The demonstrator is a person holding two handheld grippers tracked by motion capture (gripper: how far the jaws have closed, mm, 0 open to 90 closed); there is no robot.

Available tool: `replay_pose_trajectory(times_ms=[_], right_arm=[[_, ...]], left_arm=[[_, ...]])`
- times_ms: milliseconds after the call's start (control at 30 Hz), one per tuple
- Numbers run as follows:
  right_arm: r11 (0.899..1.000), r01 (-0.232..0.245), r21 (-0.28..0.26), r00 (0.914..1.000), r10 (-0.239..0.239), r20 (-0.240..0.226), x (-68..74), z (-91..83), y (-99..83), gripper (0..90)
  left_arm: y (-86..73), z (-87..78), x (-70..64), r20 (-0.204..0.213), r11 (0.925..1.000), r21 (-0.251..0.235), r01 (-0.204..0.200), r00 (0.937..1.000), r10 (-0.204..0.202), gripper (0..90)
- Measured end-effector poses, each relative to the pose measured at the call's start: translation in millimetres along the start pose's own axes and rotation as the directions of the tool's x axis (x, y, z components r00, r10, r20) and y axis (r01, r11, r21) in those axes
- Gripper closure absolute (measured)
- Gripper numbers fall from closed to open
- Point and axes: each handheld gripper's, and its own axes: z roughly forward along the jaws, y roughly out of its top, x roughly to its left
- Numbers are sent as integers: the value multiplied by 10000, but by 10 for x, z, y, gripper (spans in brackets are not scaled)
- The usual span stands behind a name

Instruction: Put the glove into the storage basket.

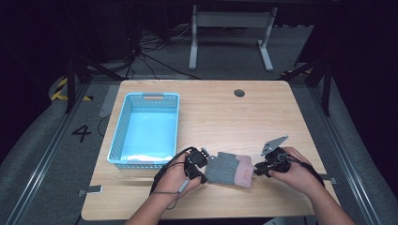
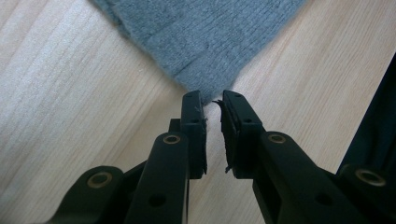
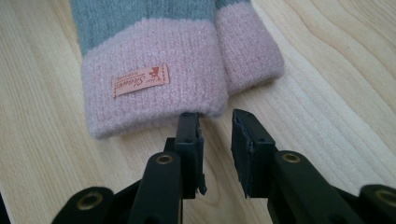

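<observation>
A pair of grey knit gloves (image 1: 229,169) with pink cuffs lies flat near the table's front edge, between my two grippers. My left gripper (image 1: 205,169) is at the grey end. In the left gripper view its jaws (image 2: 212,100) stand a narrow gap apart, with the corner of the grey knit (image 2: 205,37) just touching their tips. My right gripper (image 1: 257,169) is at the cuff end. Its jaws (image 3: 215,119) are open, one tip at the edge of the pink cuff (image 3: 149,100) that bears an orange label (image 3: 140,80). A second cuff (image 3: 247,51) lies beside it.
A light blue plastic basket (image 1: 120,136) stands on the left half of the wooden table (image 1: 225,112), close to my left hand. A round cable hole (image 1: 239,93) sits near the far edge. Beyond the table are white table legs (image 1: 193,42) and floor cables.
</observation>
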Motion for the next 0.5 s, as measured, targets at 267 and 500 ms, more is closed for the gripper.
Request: replay_pose_trajectory(times_ms=[267, 500], right_arm=[[10000, -79, 59, 9999, 79, -80, 1, 13, -3, 717], [9999, 171, 20, 9998, -171, 53, 2, 27, 4, 682]], left_arm=[[4, 47, 32, -95, 9998, 87, 152, 9998, -151, 729], [24, 99, 27, -43, 9997, 100, 222, 9997, -222, 741]])
